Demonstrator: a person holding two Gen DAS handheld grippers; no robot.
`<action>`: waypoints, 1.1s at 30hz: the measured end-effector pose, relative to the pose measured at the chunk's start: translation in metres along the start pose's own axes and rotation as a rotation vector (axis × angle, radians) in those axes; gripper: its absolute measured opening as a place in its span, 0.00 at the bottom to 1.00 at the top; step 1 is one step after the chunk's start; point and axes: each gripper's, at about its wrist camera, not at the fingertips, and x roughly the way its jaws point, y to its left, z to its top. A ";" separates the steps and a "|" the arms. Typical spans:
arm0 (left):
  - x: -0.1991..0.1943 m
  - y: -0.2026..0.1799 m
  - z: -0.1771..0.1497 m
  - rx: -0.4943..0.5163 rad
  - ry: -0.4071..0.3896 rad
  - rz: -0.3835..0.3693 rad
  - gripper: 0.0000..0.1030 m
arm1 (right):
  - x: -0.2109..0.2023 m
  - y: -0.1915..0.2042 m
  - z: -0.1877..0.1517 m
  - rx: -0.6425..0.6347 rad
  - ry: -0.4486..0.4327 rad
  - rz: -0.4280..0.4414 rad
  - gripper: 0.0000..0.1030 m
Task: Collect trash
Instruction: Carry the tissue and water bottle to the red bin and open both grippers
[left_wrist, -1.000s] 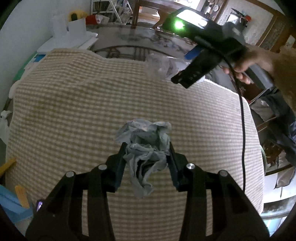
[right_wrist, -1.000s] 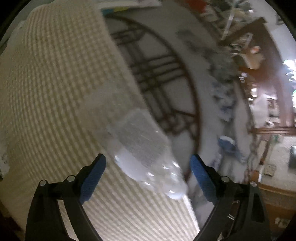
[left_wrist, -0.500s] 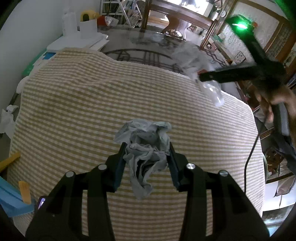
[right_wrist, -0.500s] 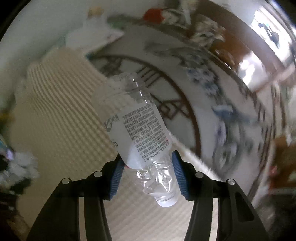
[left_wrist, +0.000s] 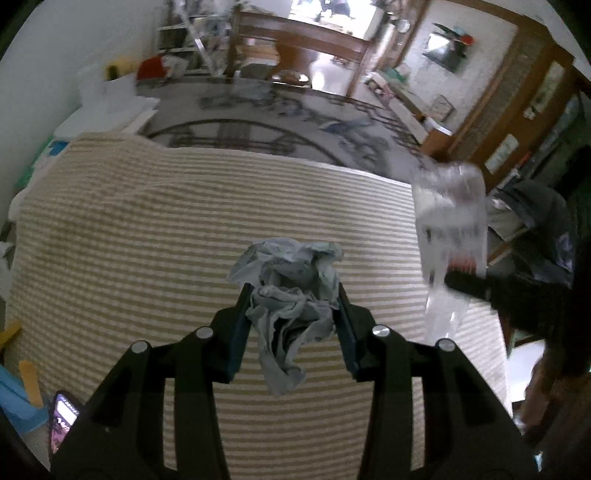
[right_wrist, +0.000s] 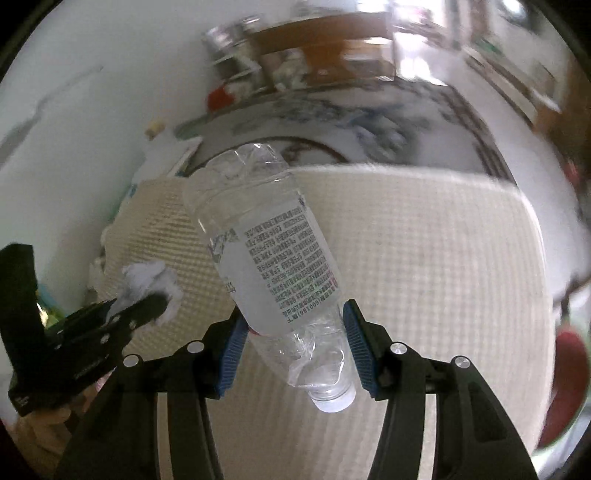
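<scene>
My left gripper (left_wrist: 291, 314) is shut on a crumpled grey-white tissue (left_wrist: 291, 288) and holds it above the beige checked cloth (left_wrist: 147, 221). My right gripper (right_wrist: 293, 339) is shut on a crushed clear plastic bottle (right_wrist: 266, 258) with a printed label, cap end toward the camera, held in the air over the cloth (right_wrist: 424, 258). The bottle also shows in the left wrist view (left_wrist: 448, 229), blurred at the right, with the right gripper's black finger below it. The left gripper with the tissue (right_wrist: 147, 284) shows at the left of the right wrist view.
The cloth covers a surface near a white wall. Beyond it lies a grey patterned floor (left_wrist: 277, 110) and wooden furniture (left_wrist: 303, 40). White foam pieces (left_wrist: 107, 110) sit at the far left. A phone (left_wrist: 62, 421) and blue items (left_wrist: 14, 402) lie at the lower left.
My right gripper closed on the bottle, lifted it and swung it to the right and nearer. My left gripper kept hold of the tissue and rose slightly.
</scene>
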 end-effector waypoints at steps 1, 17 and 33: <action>0.000 -0.003 0.000 0.009 0.000 -0.008 0.39 | -0.005 -0.005 -0.009 0.036 -0.007 -0.002 0.49; -0.008 -0.089 0.005 0.204 -0.039 -0.054 0.39 | -0.071 -0.070 -0.062 0.239 -0.153 -0.033 0.49; -0.004 -0.184 -0.003 0.282 -0.053 -0.062 0.39 | -0.117 -0.152 -0.067 0.309 -0.224 -0.004 0.49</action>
